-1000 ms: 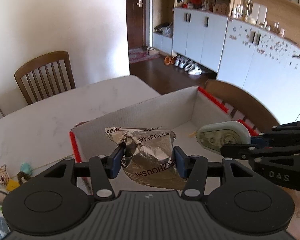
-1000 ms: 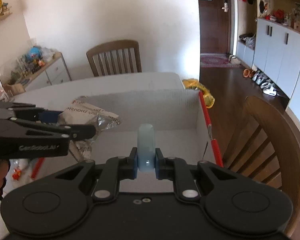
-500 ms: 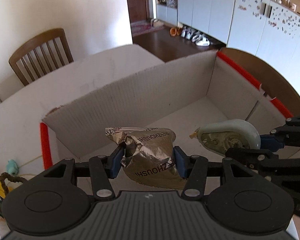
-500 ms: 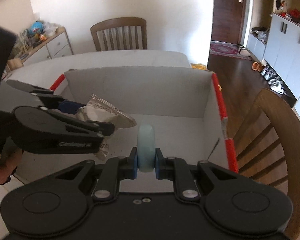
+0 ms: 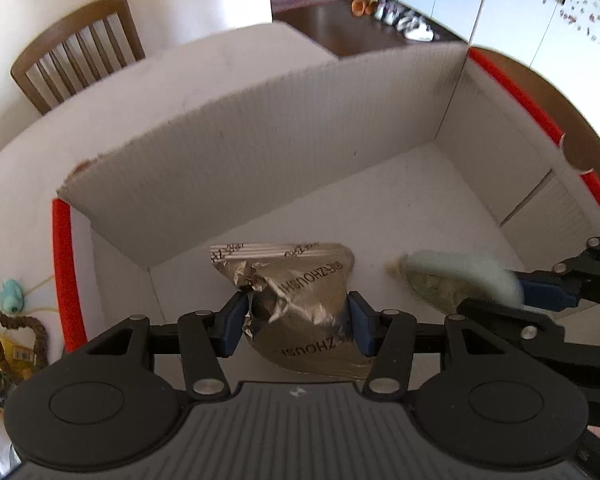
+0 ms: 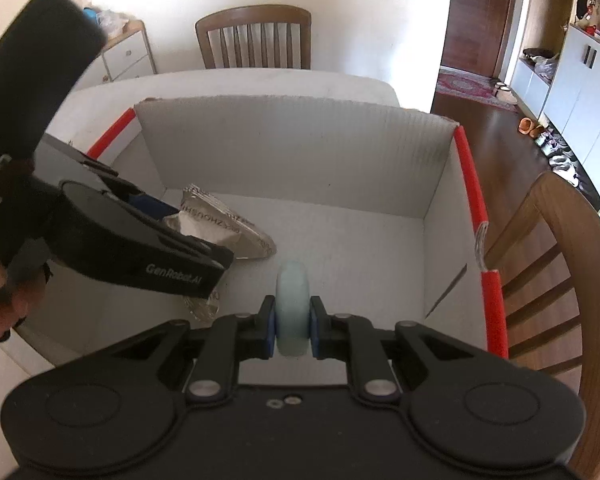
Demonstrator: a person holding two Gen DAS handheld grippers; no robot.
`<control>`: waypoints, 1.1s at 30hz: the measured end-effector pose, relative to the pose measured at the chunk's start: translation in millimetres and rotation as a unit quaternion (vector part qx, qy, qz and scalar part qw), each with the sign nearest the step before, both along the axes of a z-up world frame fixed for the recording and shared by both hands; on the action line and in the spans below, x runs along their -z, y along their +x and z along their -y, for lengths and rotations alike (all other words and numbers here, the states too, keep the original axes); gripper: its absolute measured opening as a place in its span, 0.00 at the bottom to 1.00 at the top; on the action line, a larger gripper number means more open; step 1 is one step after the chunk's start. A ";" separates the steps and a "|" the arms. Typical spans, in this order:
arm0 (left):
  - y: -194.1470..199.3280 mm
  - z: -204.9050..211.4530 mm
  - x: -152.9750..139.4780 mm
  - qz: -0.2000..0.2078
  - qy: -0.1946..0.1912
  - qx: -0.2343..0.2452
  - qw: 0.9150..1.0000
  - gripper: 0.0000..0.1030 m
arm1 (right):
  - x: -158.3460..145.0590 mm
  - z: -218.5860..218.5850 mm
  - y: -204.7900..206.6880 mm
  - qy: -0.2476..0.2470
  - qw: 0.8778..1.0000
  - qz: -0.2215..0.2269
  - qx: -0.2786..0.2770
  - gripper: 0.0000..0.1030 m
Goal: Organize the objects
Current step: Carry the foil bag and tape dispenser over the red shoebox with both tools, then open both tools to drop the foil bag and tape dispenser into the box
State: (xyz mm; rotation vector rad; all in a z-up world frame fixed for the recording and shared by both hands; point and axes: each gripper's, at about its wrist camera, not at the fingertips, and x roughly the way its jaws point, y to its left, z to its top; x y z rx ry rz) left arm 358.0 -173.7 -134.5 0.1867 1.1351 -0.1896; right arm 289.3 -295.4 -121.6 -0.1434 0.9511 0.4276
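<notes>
A crumpled silver foil snack packet (image 5: 300, 300) is pinched between the blue pads of my left gripper (image 5: 296, 322), which is shut on it above the floor of the white cardboard box (image 5: 260, 152). The right wrist view shows that packet (image 6: 220, 224) sticking out past the left gripper's fingers. My right gripper (image 6: 293, 326) is shut on a pale blue-green correction tape dispenser (image 6: 293, 304), held edge-on over the box floor. In the left wrist view the dispenser (image 5: 460, 280) hangs blurred at the right, beside the packet.
The box has red-taped rims (image 6: 476, 200) and stands on a white table (image 5: 228, 60). Small trinkets (image 5: 12, 320) lie on the table left of the box. Wooden chairs stand behind the table (image 6: 256, 36) and to the right of the box (image 6: 560, 248). A person's hand (image 6: 4, 304) holds the left gripper.
Both grippers have tipped downward and sunk into the box, keeping their loads. The box walls now rise around the packet and the dispenser.
</notes>
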 end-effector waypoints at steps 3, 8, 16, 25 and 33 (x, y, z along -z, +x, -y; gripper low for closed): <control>2.4 -2.3 4.5 -0.018 -0.004 -0.002 1.000 0.52 | 0.7 -1.9 1.2 -0.005 1.000 -0.001 -0.001 0.18; 0.1 -5.4 3.9 -0.022 -0.008 -0.004 1.000 0.54 | 1.0 -0.4 1.6 -0.010 1.000 -0.005 -0.005 0.22; -11.6 -12.3 -15.5 0.017 -0.023 -0.004 1.000 0.65 | -10.3 -0.5 -4.9 -0.006 1.000 -0.002 -0.003 0.32; -38.0 -26.8 -51.5 0.079 -0.050 -0.013 0.996 0.65 | -45.7 -16.5 -19.0 -0.008 0.999 0.031 -0.024 0.39; -78.0 -71.0 -94.4 0.137 -0.077 -0.036 0.987 0.65 | -76.0 -50.2 -37.6 -0.002 0.998 0.050 -0.049 0.43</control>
